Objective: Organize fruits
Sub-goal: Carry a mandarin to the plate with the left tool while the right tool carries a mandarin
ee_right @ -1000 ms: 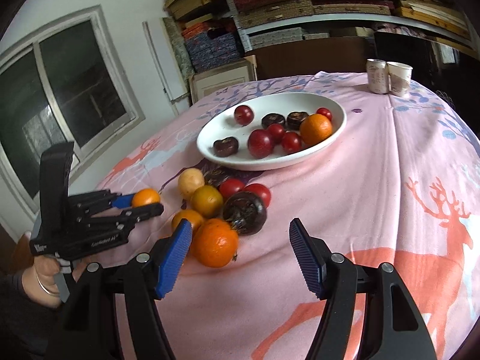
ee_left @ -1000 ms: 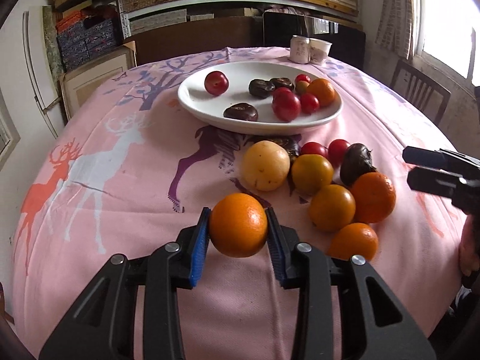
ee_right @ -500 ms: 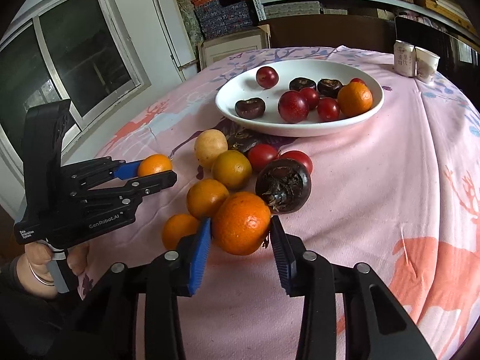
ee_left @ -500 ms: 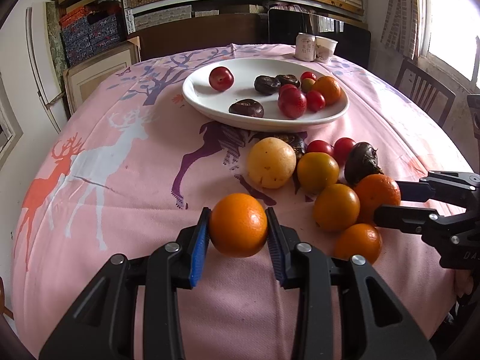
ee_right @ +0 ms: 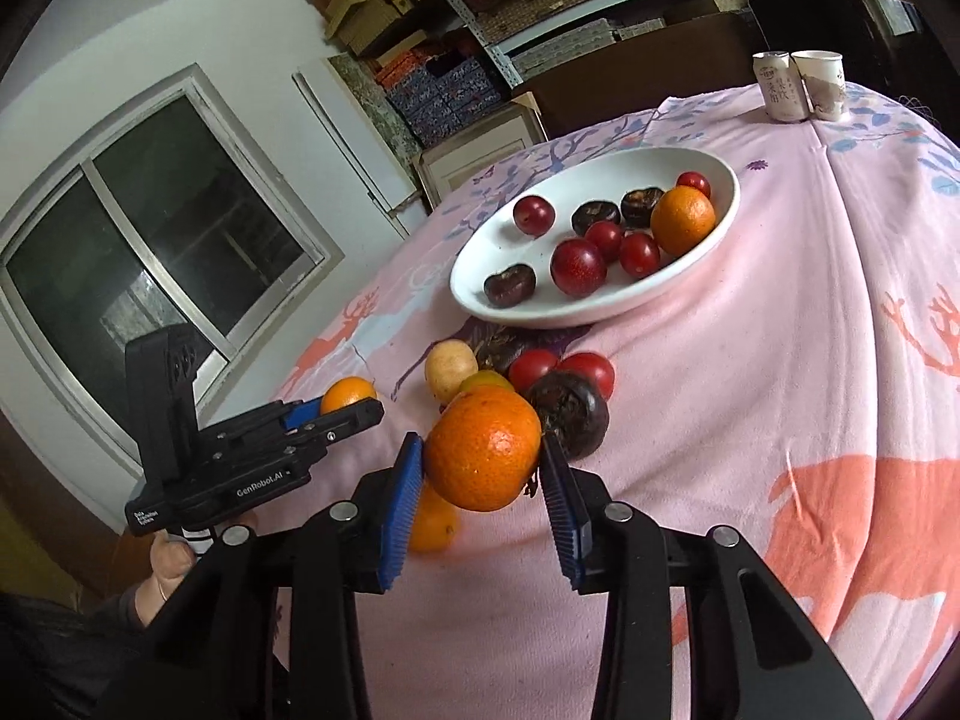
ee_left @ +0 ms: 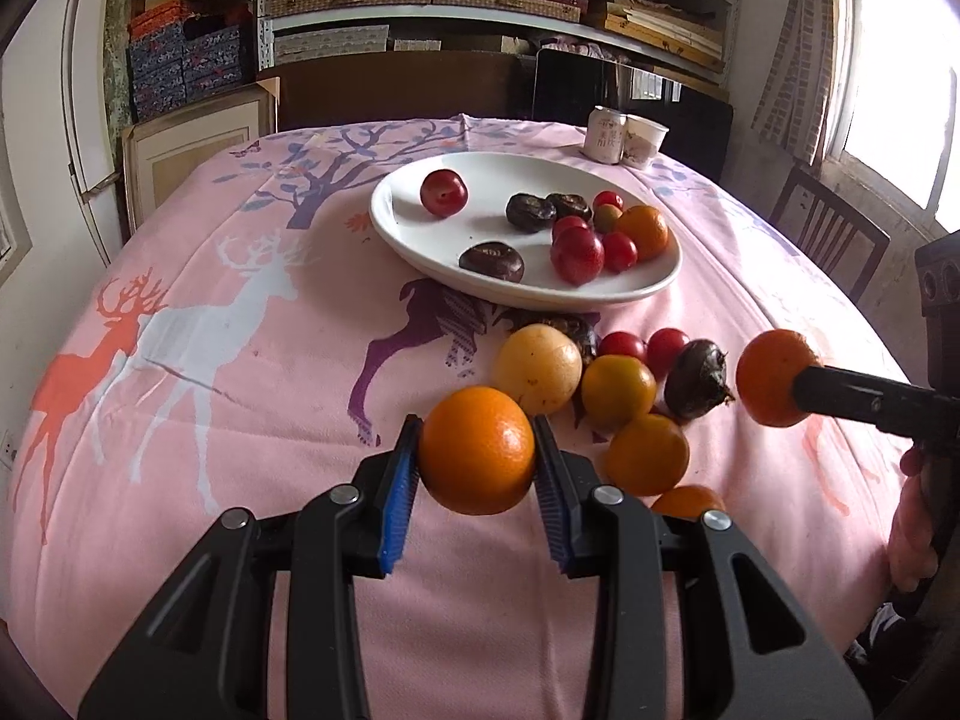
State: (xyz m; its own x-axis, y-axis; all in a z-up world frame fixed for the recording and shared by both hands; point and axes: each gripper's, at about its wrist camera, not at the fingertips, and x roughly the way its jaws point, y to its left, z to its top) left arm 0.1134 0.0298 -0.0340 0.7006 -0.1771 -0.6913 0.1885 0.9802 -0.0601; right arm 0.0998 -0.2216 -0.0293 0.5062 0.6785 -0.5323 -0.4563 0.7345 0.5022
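My left tongs (ee_left: 477,459) are clamped on an orange (ee_left: 477,450), blue pads pressed to both its sides, held above the pink tablecloth (ee_left: 252,360). My right tongs (ee_right: 480,468) grip a second orange (ee_right: 483,447) the same way, lifted off the cloth; from the left camera that orange (ee_left: 774,377) shows at 3 o'clock, at the tip of the black fingers.

The white plate (ee_left: 420,180) sits at 12 o'clock from my left tongs, near the middle of the table. On it lie a few red plums, some small red tomatoes, three dark brown fruits and one orange (ee_left: 643,231) at its right side.

Between the plate and my left tongs, loose fruit is bunched on the cloth: a pale yellow fruit (ee_left: 540,367), two oranges (ee_left: 618,391) beside it, two red tomatoes (ee_left: 666,343) and a dark fruit (ee_left: 696,373) at about 2 o'clock.

A can (ee_left: 605,133) and a paper cup (ee_left: 645,137) stand touching at the far edge, at 1 o'clock.
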